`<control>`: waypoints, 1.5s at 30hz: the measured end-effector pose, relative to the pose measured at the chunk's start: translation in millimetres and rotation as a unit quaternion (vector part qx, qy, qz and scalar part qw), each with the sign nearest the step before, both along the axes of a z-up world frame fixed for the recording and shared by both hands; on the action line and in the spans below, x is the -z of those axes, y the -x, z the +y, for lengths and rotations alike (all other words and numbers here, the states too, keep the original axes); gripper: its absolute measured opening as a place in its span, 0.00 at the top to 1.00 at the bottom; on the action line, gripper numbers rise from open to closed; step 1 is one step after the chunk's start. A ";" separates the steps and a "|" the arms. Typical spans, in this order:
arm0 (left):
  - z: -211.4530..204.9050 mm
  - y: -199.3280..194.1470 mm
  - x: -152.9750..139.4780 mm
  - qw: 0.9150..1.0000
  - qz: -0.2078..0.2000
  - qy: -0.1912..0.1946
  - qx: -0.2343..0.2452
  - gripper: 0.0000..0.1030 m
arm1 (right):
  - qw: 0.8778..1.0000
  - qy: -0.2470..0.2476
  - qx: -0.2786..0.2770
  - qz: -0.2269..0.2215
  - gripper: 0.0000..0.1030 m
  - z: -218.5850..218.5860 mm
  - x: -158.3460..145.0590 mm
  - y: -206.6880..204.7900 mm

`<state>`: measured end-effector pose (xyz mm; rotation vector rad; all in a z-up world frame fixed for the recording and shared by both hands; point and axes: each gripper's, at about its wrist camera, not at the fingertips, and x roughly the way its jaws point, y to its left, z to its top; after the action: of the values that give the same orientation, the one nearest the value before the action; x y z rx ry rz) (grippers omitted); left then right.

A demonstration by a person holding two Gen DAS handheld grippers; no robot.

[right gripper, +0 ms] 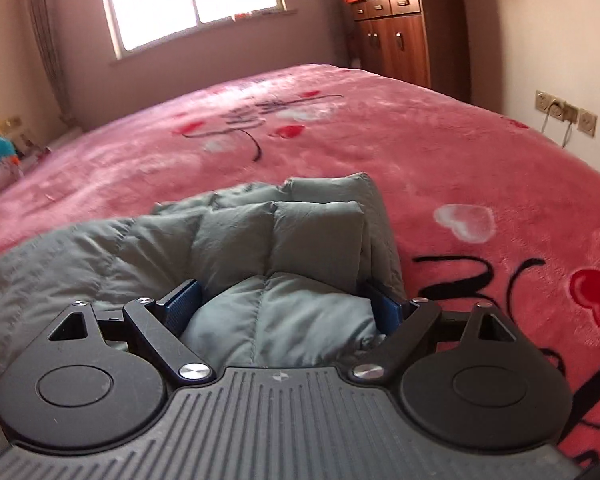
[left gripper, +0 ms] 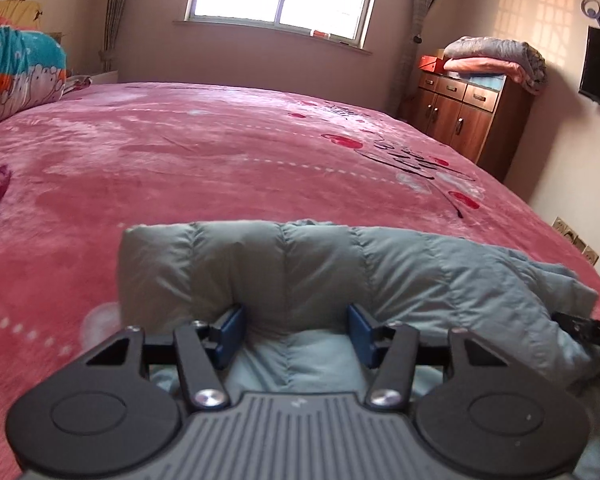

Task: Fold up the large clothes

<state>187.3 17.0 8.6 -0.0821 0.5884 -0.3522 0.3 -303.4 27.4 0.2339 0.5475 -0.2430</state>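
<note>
left tongs (left gripper: 296, 330): jaws spread, quilted fabric bulging between the blue pads; pressing on it or merely straddling it, cannot tell.
right tongs (right gripper: 286, 306): jaws likewise spread around a puffed fold; grip not confirmed.
grey padded jacket (left gripper: 340, 264): directly ahead of and under both tongs, doubled over on the bed; one tool near each end, probably to carry the folded edge evenly.
bed (left gripper: 220, 152): pink blanket, stretching beyond the tongs.
cabinet (left gripper: 468, 116): far right of the left tongs.
hidden: pad tips, jacket's lower layers, sleeves.
</note>
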 end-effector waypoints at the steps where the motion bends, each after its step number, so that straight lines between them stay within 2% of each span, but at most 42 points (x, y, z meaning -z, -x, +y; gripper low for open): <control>1: -3.2 -4.1 1.7 1.000 -0.001 -0.002 -0.002 0.45 | 1.000 0.009 0.003 0.004 0.00 1.2 1.0 -2.2; 5: -8.4 -22.4 10.1 1.000 -0.003 -0.004 -0.007 0.44 | 0.999 0.022 0.007 0.022 0.00 7.0 6.6 -11.5; 15: -0.9 -27.2 29.7 1.000 -0.015 0.022 -0.003 0.43 | 0.997 0.058 0.005 0.042 0.00 13.0 7.6 -23.0; 19: -3.6 -27.1 26.9 1.000 -0.016 0.013 -0.005 0.43 | 0.998 0.054 0.004 0.039 0.00 12.0 8.0 -25.3; 22: -7.3 -20.9 17.9 1.000 -0.019 -0.008 -0.016 0.42 | 0.998 0.045 0.001 0.031 0.00 12.3 9.9 -24.9; 24: -6.6 -9.5 7.9 0.999 -0.020 -0.009 -0.028 0.41 | 0.999 0.030 -0.003 0.021 0.00 7.6 8.1 -18.3; 29: 11.1 35.6 -20.7 0.998 -0.031 0.041 -0.035 0.40 | 1.000 -0.009 0.007 -0.009 0.00 -3.1 -6.6 8.4; 31: 14.7 57.8 -29.3 0.998 -0.032 0.047 -0.025 0.39 | 1.000 -0.010 0.012 -0.015 0.00 -2.1 -13.5 24.4; 34: 15.8 94.0 -35.7 0.999 -0.028 0.028 -0.015 0.36 | 1.000 0.011 0.010 -0.020 0.00 5.9 -23.5 49.2; 37: 20.4 126.6 -33.9 1.000 -0.013 0.027 -0.008 0.35 | 0.999 0.032 -0.001 -0.002 0.00 18.1 -28.3 74.9; 45: 29.1 184.2 -21.6 1.000 0.030 0.003 -0.001 0.35 | 0.999 0.038 -0.021 0.029 0.00 48.2 -27.5 133.8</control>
<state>3.0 46.1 30.2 -0.0986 0.6463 -0.3511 -133.5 -255.1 54.9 0.1418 0.5982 -0.2298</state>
